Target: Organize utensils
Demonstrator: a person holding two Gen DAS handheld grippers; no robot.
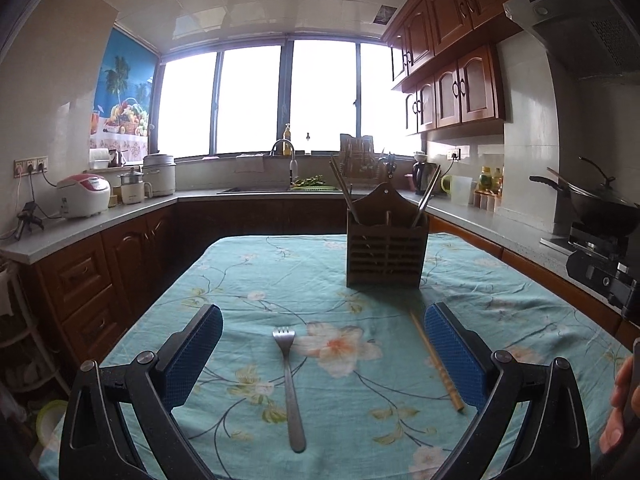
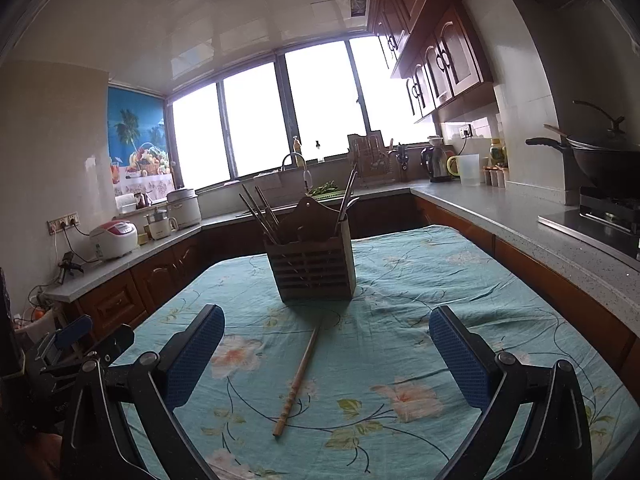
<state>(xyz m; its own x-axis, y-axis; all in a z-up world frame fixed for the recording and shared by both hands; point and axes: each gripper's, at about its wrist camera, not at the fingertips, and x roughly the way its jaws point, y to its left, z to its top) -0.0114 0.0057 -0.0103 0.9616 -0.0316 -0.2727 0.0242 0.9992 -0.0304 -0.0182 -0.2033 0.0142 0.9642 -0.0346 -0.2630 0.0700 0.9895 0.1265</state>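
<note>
A metal fork (image 1: 289, 384) lies on the floral tablecloth between the open jaws of my left gripper (image 1: 323, 320), tines pointing away. A wooden chopstick (image 1: 436, 362) lies by that gripper's right finger; in the right wrist view the chopstick (image 2: 298, 380) lies between the open jaws of my right gripper (image 2: 327, 320). A brown slatted utensil holder (image 1: 386, 250) stands further back on the table, with several chopsticks and utensils sticking out; it also shows in the right wrist view (image 2: 314, 266). Both grippers are empty and above the table.
The table (image 1: 240, 280) has a teal flowered cloth. Kitchen counters run around it: rice cookers (image 1: 83, 196) on the left, a sink (image 1: 280, 184) at the back, a kettle (image 2: 438, 164) and a wok (image 2: 600, 160) on the right.
</note>
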